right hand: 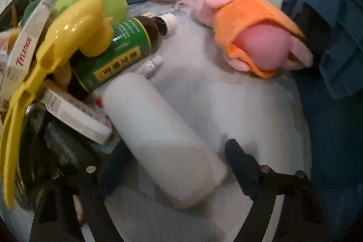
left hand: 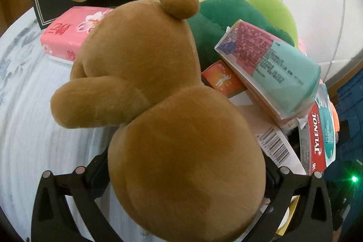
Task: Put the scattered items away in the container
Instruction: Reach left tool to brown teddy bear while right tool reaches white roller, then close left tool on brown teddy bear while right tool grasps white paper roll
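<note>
Pale marbled tabletop (right hand: 204, 94) is carrying a heap of toys and boxes. At six o'clock in the left view, the left gripper (left hand: 181, 174) is clamping a brown teddy bear (left hand: 158, 94). At six o'clock in the right view, the right gripper (right hand: 172, 155) is straddling a white bottle (right hand: 158, 140), fingers wide, not pressing. At three o'clock, a blue container (right hand: 329, 15) is standing.
</note>
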Tool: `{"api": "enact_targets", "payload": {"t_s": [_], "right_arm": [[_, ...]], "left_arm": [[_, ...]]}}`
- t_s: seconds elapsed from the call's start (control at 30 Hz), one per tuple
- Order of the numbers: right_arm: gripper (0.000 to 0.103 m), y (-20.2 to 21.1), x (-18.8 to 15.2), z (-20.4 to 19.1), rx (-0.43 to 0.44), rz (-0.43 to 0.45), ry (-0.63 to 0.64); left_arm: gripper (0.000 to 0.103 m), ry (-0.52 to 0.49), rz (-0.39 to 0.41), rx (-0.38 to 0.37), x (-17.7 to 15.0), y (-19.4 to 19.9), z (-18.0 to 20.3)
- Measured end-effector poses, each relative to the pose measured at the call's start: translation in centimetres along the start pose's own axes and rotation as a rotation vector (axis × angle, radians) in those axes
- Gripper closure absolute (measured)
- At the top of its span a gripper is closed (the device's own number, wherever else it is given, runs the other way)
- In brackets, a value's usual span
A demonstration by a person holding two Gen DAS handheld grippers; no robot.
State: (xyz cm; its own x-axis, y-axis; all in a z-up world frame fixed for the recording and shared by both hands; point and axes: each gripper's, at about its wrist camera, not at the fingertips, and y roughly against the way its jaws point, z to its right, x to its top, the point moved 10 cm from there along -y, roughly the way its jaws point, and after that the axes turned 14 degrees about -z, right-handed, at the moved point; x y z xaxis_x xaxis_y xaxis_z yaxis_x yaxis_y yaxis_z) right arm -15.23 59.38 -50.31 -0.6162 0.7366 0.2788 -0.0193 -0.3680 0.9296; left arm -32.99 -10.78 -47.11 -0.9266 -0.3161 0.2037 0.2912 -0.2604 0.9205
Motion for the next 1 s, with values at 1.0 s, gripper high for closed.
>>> {"api": "enact_targets", "payload": {"t_s": [1.0], "right_arm": [[0.059, 11.1, -14.6, -1.8, 0.154, -0.175, -0.039]], "left_arm": [[0.016, -0.008, -0.131, 0.138, -14.1, 8.4, -5.6]]}}
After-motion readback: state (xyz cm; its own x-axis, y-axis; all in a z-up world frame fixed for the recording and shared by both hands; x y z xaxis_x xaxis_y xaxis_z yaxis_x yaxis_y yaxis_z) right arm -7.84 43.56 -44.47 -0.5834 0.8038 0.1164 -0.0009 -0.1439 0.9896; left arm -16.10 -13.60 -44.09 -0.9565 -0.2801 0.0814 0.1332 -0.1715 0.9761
